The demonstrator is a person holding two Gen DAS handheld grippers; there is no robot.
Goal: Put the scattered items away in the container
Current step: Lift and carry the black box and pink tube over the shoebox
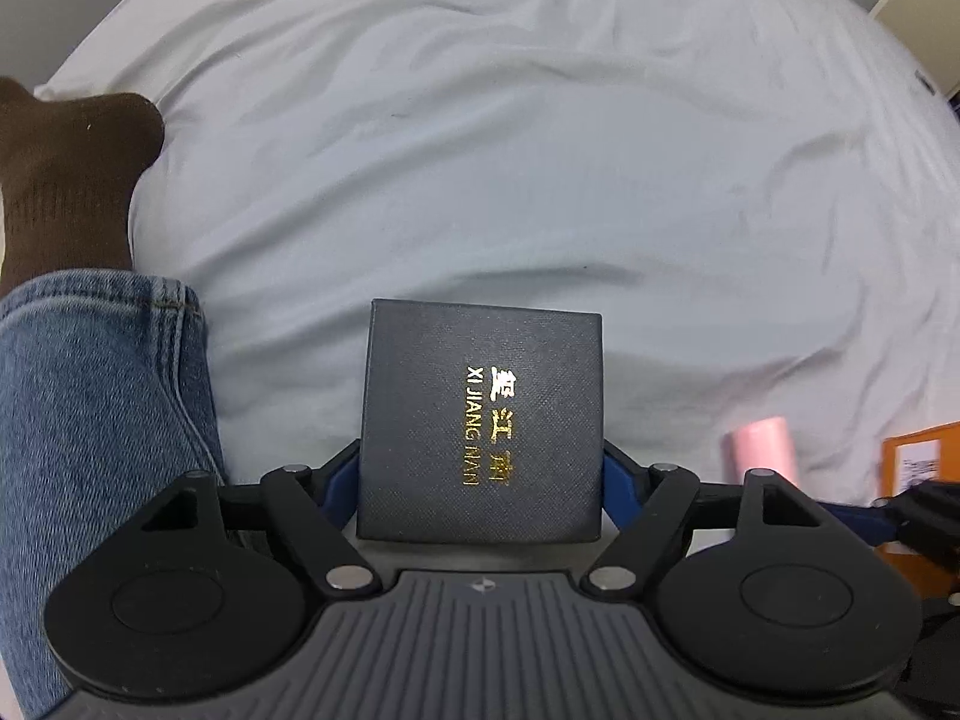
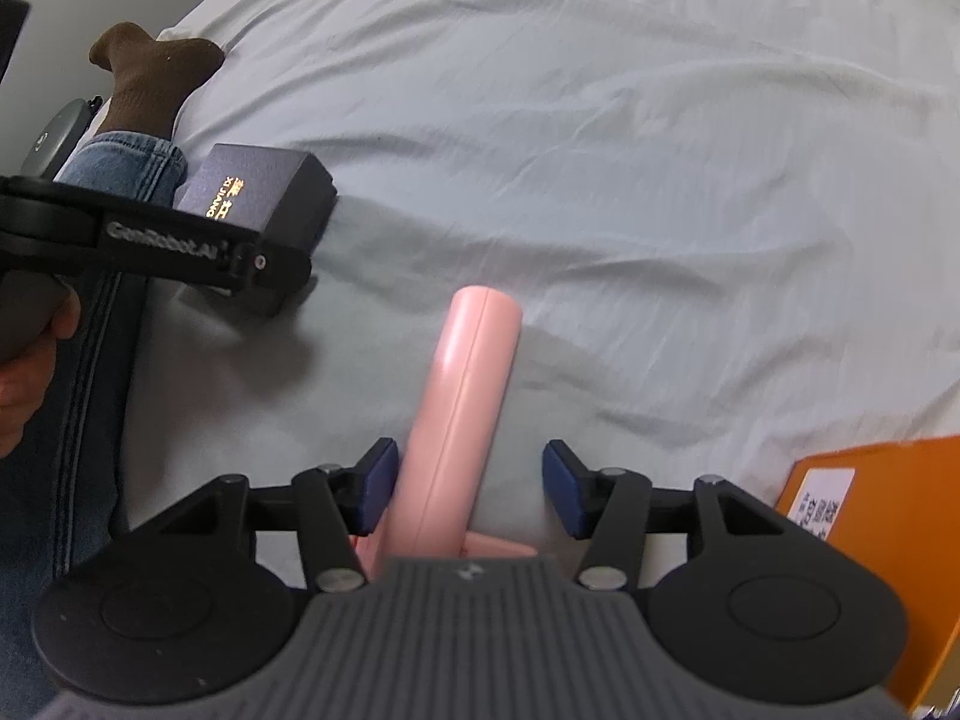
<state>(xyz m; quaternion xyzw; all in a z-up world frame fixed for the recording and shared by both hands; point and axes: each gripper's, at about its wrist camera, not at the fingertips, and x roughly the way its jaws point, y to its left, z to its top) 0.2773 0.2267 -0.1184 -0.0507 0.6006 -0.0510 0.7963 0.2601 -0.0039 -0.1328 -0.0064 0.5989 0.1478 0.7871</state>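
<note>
A dark square gift box with gold lettering lies on the white bedsheet. My left gripper straddles it from above, open, with a blue pad close beside each side wall. The box shows again in the right wrist view, under that gripper. A pink cylindrical stick lies on the sheet between the fingers of my right gripper, which is open. The left pad sits near the stick and the right pad stands well clear. The stick's tip appears at the lower right of the left wrist view.
An orange cardboard container lies at the right edge of the bed, also seen as an orange container. A person's leg in blue jeans with a brown sock rests on the left. A hand holds the left gripper.
</note>
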